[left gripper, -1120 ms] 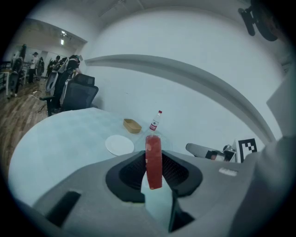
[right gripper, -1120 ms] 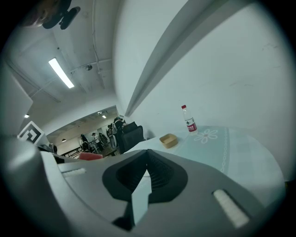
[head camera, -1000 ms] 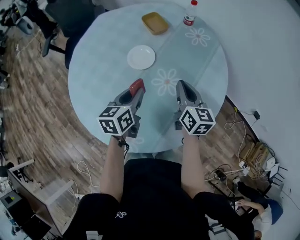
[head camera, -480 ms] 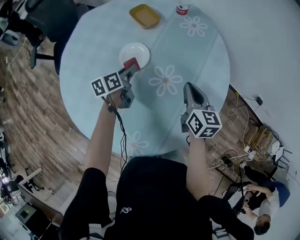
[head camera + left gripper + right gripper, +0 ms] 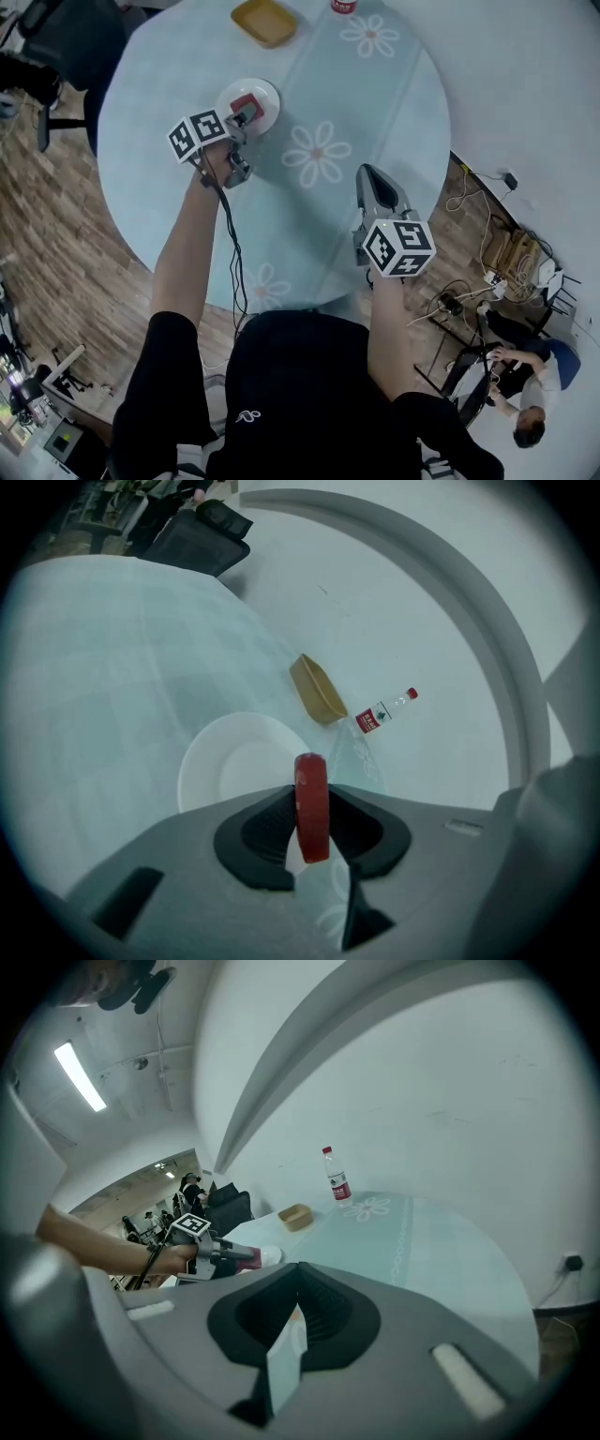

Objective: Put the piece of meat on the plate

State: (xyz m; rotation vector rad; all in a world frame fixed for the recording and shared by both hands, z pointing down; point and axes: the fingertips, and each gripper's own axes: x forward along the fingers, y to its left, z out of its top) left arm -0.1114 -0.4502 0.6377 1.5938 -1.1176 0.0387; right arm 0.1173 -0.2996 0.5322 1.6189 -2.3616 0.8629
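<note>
A red piece of meat (image 5: 246,104) is clamped edge-up between the jaws of my left gripper (image 5: 244,114). It hangs just over the near part of the white plate (image 5: 268,93) on the round table. In the left gripper view the piece of meat (image 5: 311,808) stands upright between the dark pads, with the plate (image 5: 217,761) right behind it. My right gripper (image 5: 367,173) hovers over the table's near right side, well away from the plate. Its jaws are shut with nothing in them, as the right gripper view (image 5: 298,1283) shows.
A tan shallow dish (image 5: 264,21) and a bottle with a red label (image 5: 343,5) stand at the far side of the table (image 5: 394,112), which has a pale blue flowered cloth. A dark chair (image 5: 56,42) stands far left. Cables and a person are on the floor at right.
My left gripper has carried the meat forward and left, from near my body to over the plate, sinking and rolling as it went. The right gripper has dropped a little.
</note>
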